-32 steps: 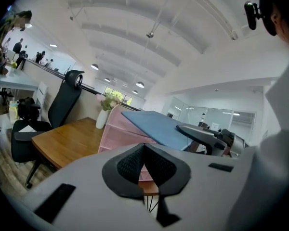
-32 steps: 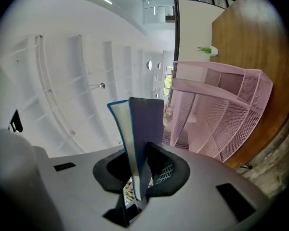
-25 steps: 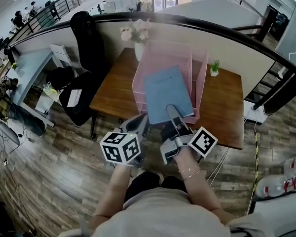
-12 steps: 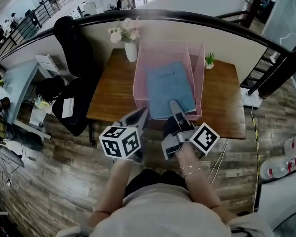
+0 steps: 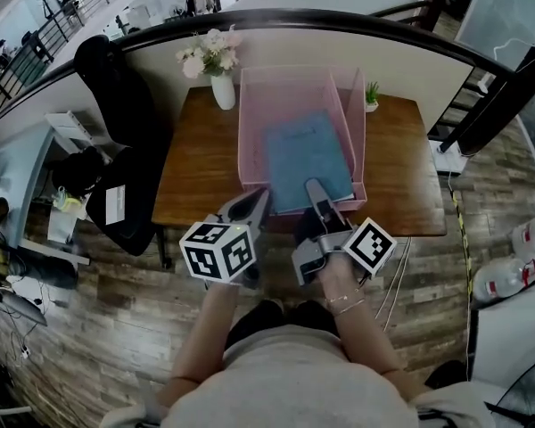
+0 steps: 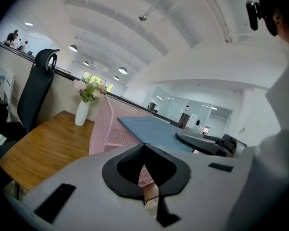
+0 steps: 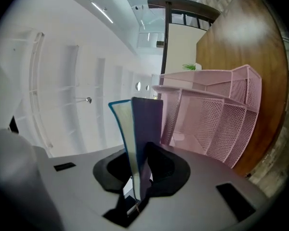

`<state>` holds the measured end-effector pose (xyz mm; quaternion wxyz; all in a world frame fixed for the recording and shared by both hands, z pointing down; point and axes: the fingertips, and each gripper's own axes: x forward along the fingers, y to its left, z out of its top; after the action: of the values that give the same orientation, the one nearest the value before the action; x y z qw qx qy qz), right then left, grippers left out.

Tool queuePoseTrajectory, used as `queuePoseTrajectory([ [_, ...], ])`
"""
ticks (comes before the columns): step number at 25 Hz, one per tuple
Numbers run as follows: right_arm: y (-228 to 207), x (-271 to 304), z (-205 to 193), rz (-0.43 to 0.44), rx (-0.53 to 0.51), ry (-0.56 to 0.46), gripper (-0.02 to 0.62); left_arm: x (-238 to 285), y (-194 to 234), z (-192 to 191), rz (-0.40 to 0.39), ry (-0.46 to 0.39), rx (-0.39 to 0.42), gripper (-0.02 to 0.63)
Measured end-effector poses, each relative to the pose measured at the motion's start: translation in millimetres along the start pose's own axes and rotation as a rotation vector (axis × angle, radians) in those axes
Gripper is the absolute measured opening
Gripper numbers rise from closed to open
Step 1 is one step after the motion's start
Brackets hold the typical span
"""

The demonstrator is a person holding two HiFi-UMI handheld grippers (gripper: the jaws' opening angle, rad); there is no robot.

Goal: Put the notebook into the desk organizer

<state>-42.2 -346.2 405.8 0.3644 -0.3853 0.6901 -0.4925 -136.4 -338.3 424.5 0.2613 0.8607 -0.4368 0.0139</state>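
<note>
A blue notebook (image 5: 308, 154) hangs flat over the pink mesh desk organizer (image 5: 250, 123), which stands on the wooden table (image 5: 196, 163). My right gripper (image 5: 314, 191) is shut on the notebook's near edge. In the right gripper view the notebook (image 7: 142, 124) stands up between the pads (image 7: 159, 163), with the organizer (image 7: 207, 114) just beyond. My left gripper (image 5: 255, 201) hovers by the organizer's front left corner, shut and holding nothing. The left gripper view shows its pads (image 6: 130, 165) meeting at the tips, the notebook (image 6: 149, 129) over the organizer (image 6: 108, 129), and the right gripper (image 6: 202, 143) holding it.
A white vase of flowers (image 5: 221, 86) stands at the table's back left, next to the organizer. A small potted plant (image 5: 372, 96) sits at the back right. A black office chair (image 5: 116, 114) is left of the table, and a curved dark railing (image 5: 339, 20) runs behind.
Both grippers have edged forward towards the organizer, the right one with the notebook still in its grip. The head view has swung a little to the left.
</note>
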Motion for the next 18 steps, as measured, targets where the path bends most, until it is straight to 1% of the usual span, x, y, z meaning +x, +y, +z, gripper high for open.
queuePoseTrajectory([
  [4,-4,1,-2,-0.023,-0.013,0.002,0.063,3,3,-2,-0.012,0.013,0.0,0.0],
  [14,-25,-2,-7,-0.091,0.032,0.012,0.063,4,6,-12,-0.046,0.035,-0.021,0.0],
  [18,-28,-2,-8,-0.073,0.044,0.015,0.067,2,6,-12,-0.043,0.03,-0.031,0.0],
])
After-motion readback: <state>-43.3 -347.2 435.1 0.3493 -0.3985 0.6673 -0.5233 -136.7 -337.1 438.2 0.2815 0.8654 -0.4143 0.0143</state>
